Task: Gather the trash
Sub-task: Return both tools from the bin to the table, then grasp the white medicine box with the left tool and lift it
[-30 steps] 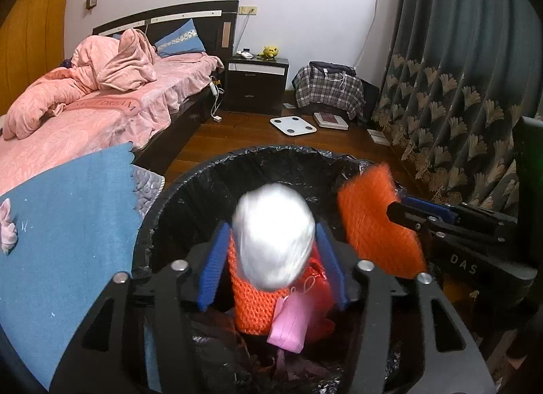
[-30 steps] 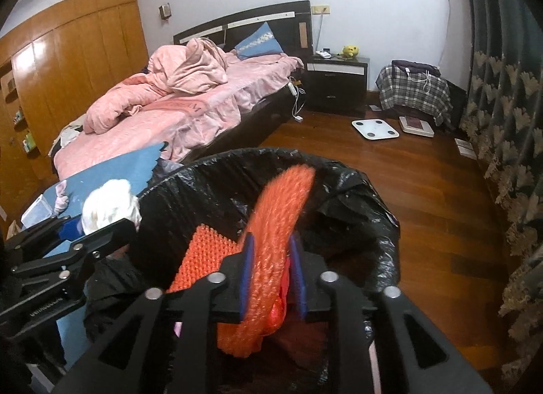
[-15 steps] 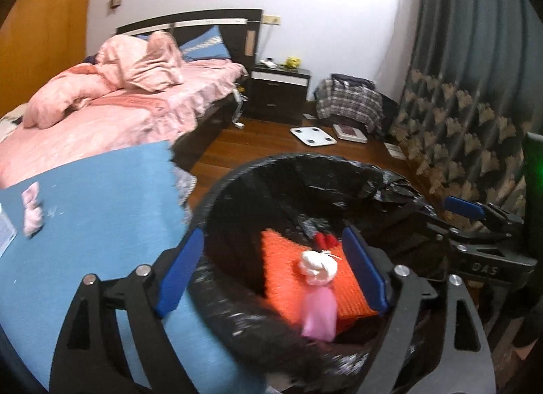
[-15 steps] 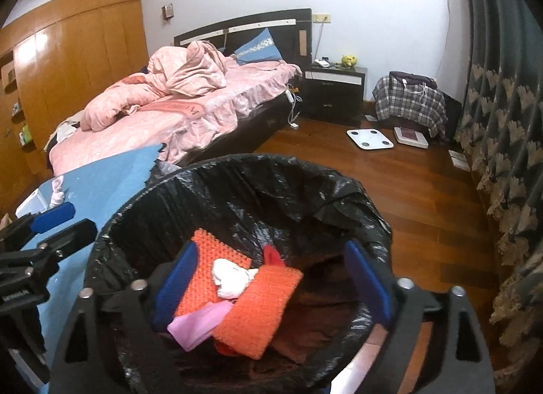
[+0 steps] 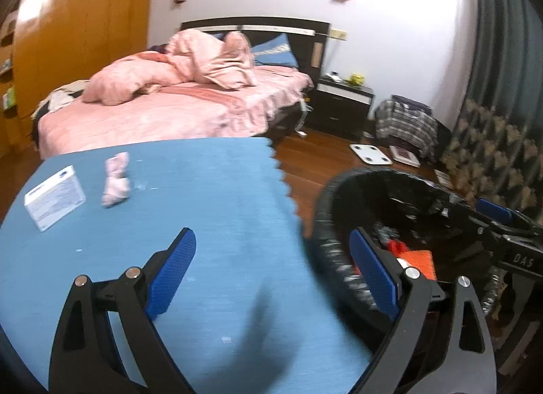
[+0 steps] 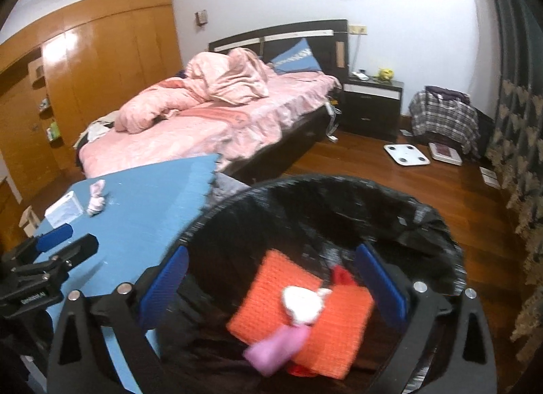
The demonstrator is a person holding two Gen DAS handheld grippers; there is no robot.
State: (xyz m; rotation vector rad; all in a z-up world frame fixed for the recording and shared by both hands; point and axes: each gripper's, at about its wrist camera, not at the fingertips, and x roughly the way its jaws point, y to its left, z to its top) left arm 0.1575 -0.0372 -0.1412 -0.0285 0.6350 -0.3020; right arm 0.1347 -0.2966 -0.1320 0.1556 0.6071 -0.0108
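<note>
Colours in the bedroom and the bin

The bin liner (image 6: 424,224) is shiny black. Inside lie orange knitted cloths (image 6: 271,295), a white wad (image 6: 302,302), a pink scrap (image 6: 278,346) and a bit of red (image 6: 342,275). The mat (image 5: 210,197) is plain blue, with a pale pink rag (image 5: 117,180) and a white box (image 5: 54,197) near its far left corner. The bed cover (image 5: 176,116) is pink. The wardrobe (image 5: 78,48) is orange-brown wood. The curtain (image 5: 502,143) is dark grey-green with tan fan shapes. The bag (image 6: 444,116) is checked grey and white.
</note>
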